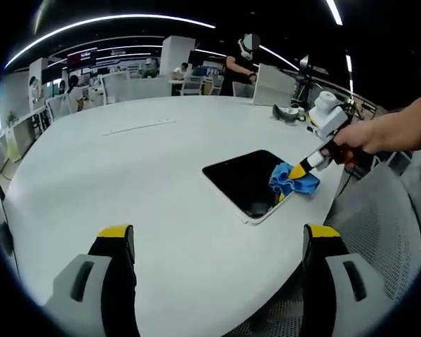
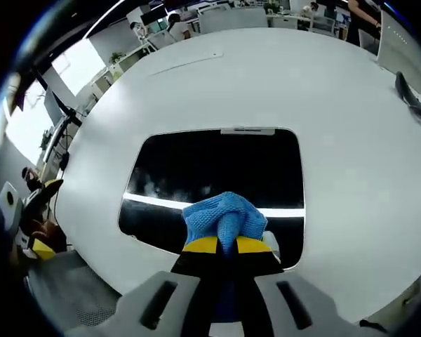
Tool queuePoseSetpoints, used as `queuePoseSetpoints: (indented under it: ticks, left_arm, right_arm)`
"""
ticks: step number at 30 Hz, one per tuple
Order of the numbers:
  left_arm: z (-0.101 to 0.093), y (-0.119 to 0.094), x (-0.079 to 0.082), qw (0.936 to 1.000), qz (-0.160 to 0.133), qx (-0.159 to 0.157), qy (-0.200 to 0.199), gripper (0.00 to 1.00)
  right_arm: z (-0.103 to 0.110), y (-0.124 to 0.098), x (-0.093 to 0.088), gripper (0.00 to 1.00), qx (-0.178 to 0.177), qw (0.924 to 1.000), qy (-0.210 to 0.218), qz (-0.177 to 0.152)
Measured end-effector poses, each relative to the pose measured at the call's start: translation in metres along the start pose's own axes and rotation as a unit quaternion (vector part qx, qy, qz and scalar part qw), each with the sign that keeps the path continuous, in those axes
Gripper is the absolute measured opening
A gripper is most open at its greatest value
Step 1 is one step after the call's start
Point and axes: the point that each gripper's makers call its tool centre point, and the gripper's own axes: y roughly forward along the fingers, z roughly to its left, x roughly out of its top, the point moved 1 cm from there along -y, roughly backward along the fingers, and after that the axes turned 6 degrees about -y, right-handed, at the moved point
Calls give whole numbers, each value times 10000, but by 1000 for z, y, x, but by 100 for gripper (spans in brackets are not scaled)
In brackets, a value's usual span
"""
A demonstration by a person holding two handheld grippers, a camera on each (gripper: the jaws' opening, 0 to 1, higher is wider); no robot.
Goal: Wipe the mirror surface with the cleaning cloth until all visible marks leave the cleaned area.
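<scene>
Right gripper [image 2: 226, 243] pinches the crumpled blue cleaning cloth [image 2: 223, 216] on the dark rectangular mirror [image 2: 217, 165] near the round white desk [image 1: 126, 161] edge; faint smudges remain, wiping likely unfinished; left gripper [image 1: 217, 242] spread.

white round table [image 1: 126, 182] | dark object [image 1: 286, 113] far on table | grey mesh chair [image 1: 386, 225] beside table | office desks behind

Open-plan office, white table [image 1: 126, 175], desks, ceiling light strips [image 1: 105, 22]

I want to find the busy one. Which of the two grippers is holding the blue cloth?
The right gripper: its fingers are shut on the blue cloth, resting on the dark mirror. The left gripper hangs open and empty over the white table.
</scene>
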Motion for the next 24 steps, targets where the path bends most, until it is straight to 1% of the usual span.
queuePoseSetpoints:
  ticks: [3, 6, 13, 19, 21, 24]
  left_arm:
    - [0, 0, 0, 10000, 5, -4, 33, 99]
    - [0, 0, -1, 10000, 17, -9, 56, 99]
    - [-1, 0, -1, 10000, 14, -11, 83, 99]
    - [-1, 0, -1, 9999, 10, -23, 100, 99]
    - [-2, 0, 0, 10000, -12, -26, 91, 99]
    - [-3, 0, 1, 9999, -20, -43, 92, 99]
  right_arm:
    - [1, -2, -5, 1, 25, 10000, 64, 26]
    - [4, -4, -10, 1, 23, 10000, 10, 58]
    - [5, -9, -21, 1, 79, 9999, 74, 86]
    - [5, -7, -21, 1, 32, 9999, 59, 98]
    - [5, -8, -21, 1, 28, 9999, -19, 99]
    - [5, -8, -21, 1, 83, 9999, 48, 96]
